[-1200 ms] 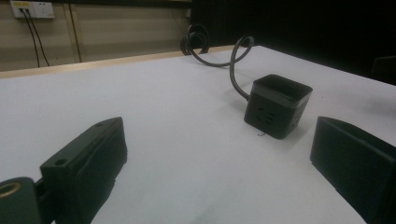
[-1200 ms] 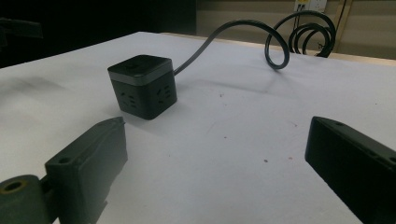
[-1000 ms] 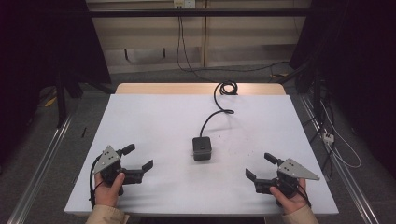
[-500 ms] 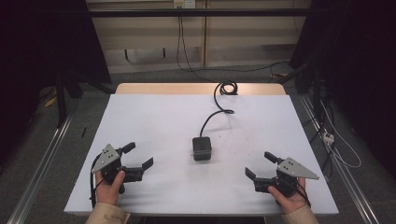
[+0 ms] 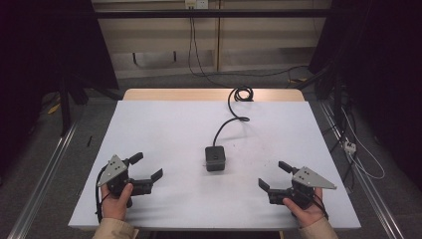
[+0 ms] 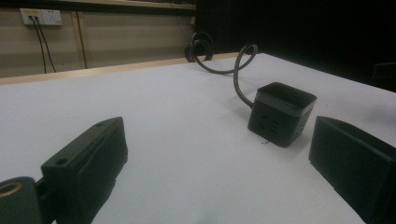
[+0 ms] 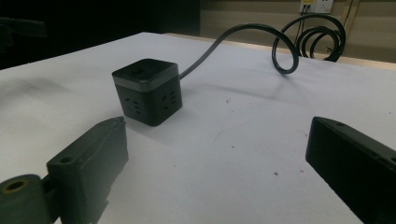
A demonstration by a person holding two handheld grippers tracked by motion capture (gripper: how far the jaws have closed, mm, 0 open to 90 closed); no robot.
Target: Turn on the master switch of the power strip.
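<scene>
A black cube-shaped power socket (image 5: 215, 158) sits near the middle of the white table (image 5: 164, 124); its black cable (image 5: 234, 117) curls back to a coil at the far edge. The cube (image 6: 281, 113) appears ahead and right in the left gripper view, and the cube (image 7: 147, 91) ahead and left in the right gripper view. My left gripper (image 5: 146, 167) rests open at the front left, held in a hand. My right gripper (image 5: 273, 175) rests open at the front right. Both stand well apart from the cube with nothing between their jaws.
The cable coil (image 5: 242, 93) lies at the table's wooden far edge. Wall sockets (image 5: 195, 4) with hanging wires are behind. Metal rails (image 5: 45, 169) run along the floor on both sides, and loose cables (image 5: 358, 154) lie at the right.
</scene>
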